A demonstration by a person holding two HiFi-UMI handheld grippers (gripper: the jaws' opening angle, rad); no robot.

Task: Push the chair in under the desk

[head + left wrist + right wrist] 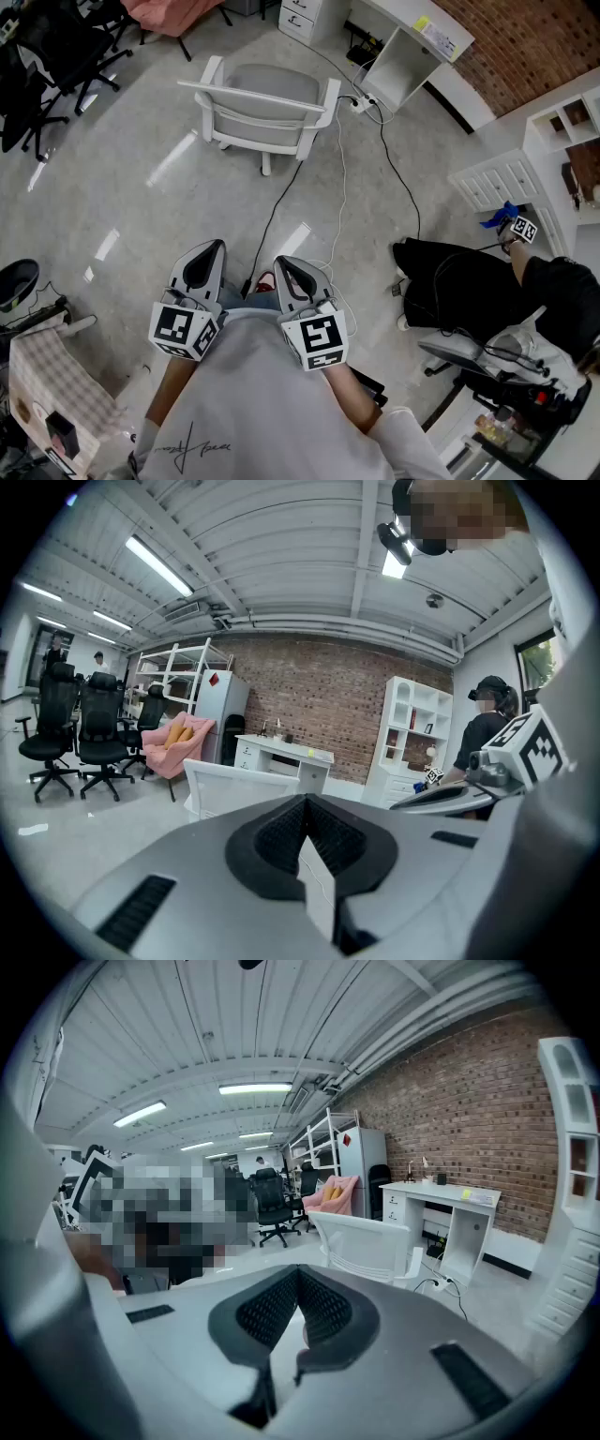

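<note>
**Room.** Open workshop with a pale polished floor (141, 206) and a brick wall (525, 47) along the far right. You stand mid-floor, looking steeply down.

**Desk** (403, 14). White, against the brick wall at the top of the head view. Its open knee space faces the room, with a drawer unit at its left end.

**Chair** (267, 103). White frame, grey seat. It stands free on the floor, out from the desk, below and to the left of the knee space in the head view. Its backrest appears to be turned roughly toward you.

**Black cable** (272, 225). Runs along the floor from your feet toward the chair's base and on to a power strip (361, 103) lying between chair and desk.

**Left gripper** (214, 251), **right gripper** (286, 267). Both are held side by side close to your body and pointing ahead. Both have their jaws pressed together with nothing between them.

**Position.** The chair lies well apart from both grippers, straight ahead. Neither touches it.

**Handling note.** The step in hand is likely the approach.
- Walk up and set both closed grippers against the top of the backrest, one toward each end.
- Push steadily on a line angled right toward the knee space.
- Watch that the base does not snag the cable or ride over the power strip.
</note>
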